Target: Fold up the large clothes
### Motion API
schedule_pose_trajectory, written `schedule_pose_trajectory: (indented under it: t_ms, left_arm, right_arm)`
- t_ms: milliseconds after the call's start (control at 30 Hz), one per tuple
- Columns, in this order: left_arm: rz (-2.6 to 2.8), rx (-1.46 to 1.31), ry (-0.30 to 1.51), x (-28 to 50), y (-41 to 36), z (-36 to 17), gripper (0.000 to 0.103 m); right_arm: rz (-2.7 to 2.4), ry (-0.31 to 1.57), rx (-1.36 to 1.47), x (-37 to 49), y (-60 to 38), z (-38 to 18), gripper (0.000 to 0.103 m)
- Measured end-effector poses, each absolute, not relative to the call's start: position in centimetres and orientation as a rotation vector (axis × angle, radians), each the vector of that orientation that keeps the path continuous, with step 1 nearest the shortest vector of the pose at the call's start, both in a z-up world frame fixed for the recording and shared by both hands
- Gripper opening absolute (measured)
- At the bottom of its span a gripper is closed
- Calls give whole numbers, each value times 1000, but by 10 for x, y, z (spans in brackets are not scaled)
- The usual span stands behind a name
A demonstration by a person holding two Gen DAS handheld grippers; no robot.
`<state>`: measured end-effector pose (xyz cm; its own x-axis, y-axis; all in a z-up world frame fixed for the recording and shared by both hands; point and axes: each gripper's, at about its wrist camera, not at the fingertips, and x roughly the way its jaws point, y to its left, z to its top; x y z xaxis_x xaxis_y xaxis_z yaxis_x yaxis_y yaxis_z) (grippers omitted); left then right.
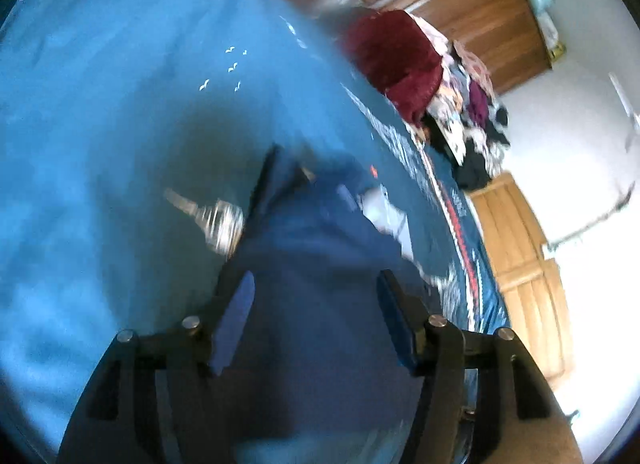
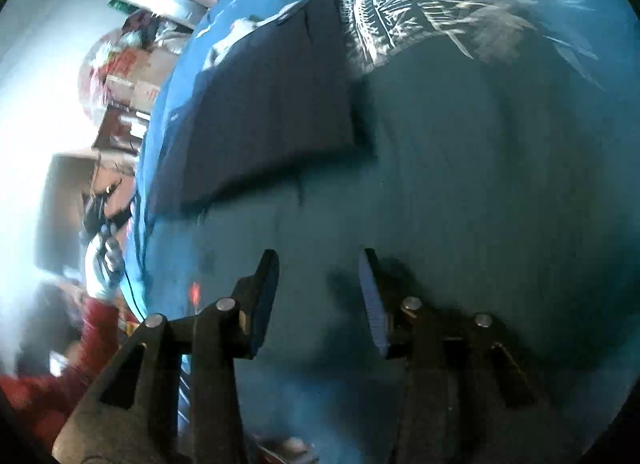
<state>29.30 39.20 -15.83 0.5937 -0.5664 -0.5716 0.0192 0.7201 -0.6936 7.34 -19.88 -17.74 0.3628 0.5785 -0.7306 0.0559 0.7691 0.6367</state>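
Grippers, left (image 1: 316,296) and right (image 2: 320,284): both agape and empty above navy garment (image 2: 272,104), apparently part-folded on blue bedspread (image 1: 100,104); further folds outstanding.

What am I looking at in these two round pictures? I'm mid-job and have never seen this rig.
Each picture comes from a fisheye camera on a hand-held two-finger gripper, looking forward along its fingers; a person carries one in each hand. In the left wrist view, the left gripper is open over a dark blue garment lying on a blue printed bedspread. A heap of clothes with something dark red sits at the bed's far edge. In the right wrist view, the right gripper is also open, above the bedspread, with the dark garment lying ahead. Neither gripper holds anything. Both pictures are motion-blurred.
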Motion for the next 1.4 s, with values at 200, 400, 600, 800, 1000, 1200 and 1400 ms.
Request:
schedule_pose_trajectory:
  t_ms: [200,400,600,800,1000,1200,1400]
  left_arm:
    - [-452,-708,928,232,376,-170,67]
    - [-491,-717,953,190,365,-177,67]
    - [-516,-681,952,168,350,-166,67]
    - [-527,-647,966,157,341,-165,68]
    - [-542,-595,1003,150,325,-174,69]
    - [-548,-498,1010,136,317,-180,69]
    - [-502,-413,1077,116,349,-213,62]
  right_arm:
    - [366,1173,212,-25,-146,-145,56]
    - [345,1129,-251,-56,-98,-171,68]
    - [326,1239,-281,-41,-116,-203,0]
    - [355,1472,-353,-90,-137,-227,0]
    - [405,1582,-329,-126,-140,-237,0]
    - [496,1193,-52,-81,-123,-159,7]
    - [328,1357,-15,-46,-157,-225,15]
